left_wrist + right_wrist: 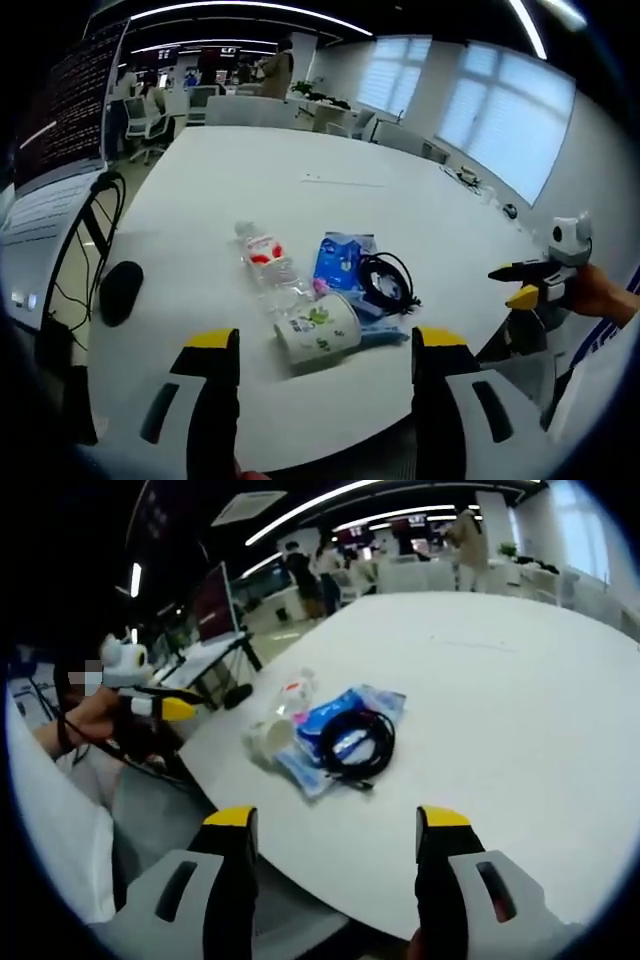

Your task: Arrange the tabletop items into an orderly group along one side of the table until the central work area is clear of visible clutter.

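Your left gripper [325, 345] and right gripper [335, 822] both gape wide, holding nothing, while the bottle [268, 260], cup [318, 330], pouch [342, 258] and cable [387, 280] cluster near the table's [300, 180] near edge.

Open office with ceiling light strips [250, 12], blinded windows [520, 125], white chairs [150, 118] and a monitor [82, 95]

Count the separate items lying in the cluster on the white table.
4: a clear bottle at the cluster's far-left, a white cup on its side nearest, a blue packet, a coiled black cable on it. More may hide underneath.
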